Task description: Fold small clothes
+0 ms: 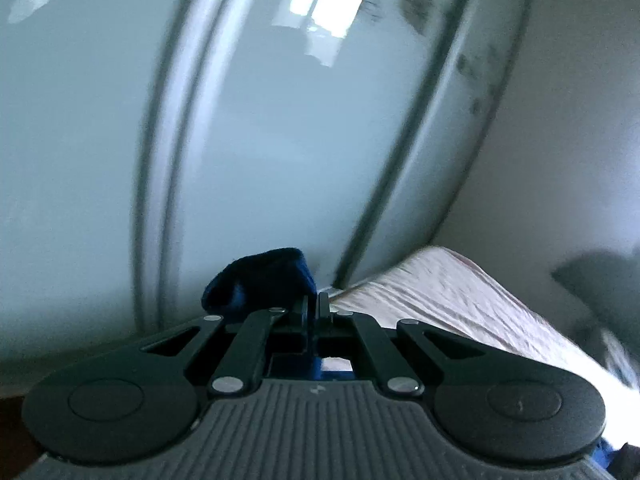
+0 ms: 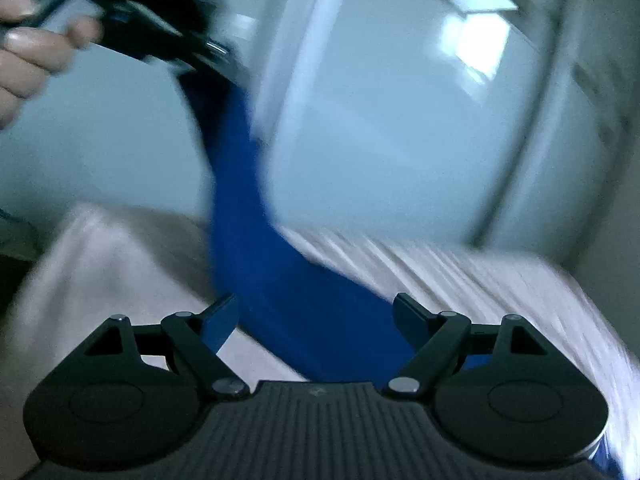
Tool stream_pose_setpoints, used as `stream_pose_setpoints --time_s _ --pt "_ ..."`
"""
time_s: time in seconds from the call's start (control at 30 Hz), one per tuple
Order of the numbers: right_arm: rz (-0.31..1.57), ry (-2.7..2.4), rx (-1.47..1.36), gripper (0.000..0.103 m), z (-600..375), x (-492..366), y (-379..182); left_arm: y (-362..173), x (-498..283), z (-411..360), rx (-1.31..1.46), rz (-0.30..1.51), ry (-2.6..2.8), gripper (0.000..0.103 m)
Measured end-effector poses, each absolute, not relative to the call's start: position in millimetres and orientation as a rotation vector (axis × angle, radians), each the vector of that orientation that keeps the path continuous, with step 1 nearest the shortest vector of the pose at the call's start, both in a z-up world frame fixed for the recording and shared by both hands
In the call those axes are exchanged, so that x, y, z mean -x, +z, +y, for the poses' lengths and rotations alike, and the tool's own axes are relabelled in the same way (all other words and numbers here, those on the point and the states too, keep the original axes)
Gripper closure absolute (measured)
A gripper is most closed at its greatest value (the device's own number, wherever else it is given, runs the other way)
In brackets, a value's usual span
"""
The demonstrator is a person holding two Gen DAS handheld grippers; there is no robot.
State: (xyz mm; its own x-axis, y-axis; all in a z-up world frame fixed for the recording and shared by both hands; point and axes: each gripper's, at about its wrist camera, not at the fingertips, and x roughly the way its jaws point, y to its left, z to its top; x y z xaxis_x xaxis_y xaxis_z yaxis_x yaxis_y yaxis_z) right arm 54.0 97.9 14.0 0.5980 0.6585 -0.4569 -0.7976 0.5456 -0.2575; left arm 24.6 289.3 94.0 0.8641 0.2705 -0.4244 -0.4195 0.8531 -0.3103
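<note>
Right wrist view: right gripper point(image 2: 314, 322) spread around a blue sock point(image 2: 256, 248) rising to 11 o'clock, pinched there by the left gripper point(image 2: 224, 54). Left wrist view adds only its bunched tip point(image 1: 260, 276). No legible writing.

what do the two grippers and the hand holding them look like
Both the left gripper and the right gripper are matte black: two round discs, linkage bars with silver rivets, a grey ribbed plate behind, flat black fingers. The bare hand shows no sleeve. No cables visible.
</note>
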Motion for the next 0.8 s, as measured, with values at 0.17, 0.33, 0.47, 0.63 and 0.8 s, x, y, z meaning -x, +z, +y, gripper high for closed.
stream_pose_setpoints --time_s 0.17,0.33,0.47,0.63,0.8 --pt "0.508 0.745 0.148 0.019 0 -100 9 95 -63 240 0.323 0.412 0.257 0.102" --pt "0.545 0.584 -0.039 0.018 -83 -114 5 96 -95 180 0.256 0.436 0.115 0.102" --pt "0.554 0.477 -0.151 0.018 -137 -110 -1 94 -115 123 0.203 0.448 -0.017 0.102" --pt "0.534 0.293 -0.211 0.018 -204 -105 -11 79 -137 49 0.186 0.504 -0.175 0.102" --pt "0.504 0.169 -0.212 0.018 -244 -98 -16 53 -146 -35 0.116 0.564 -0.303 0.102"
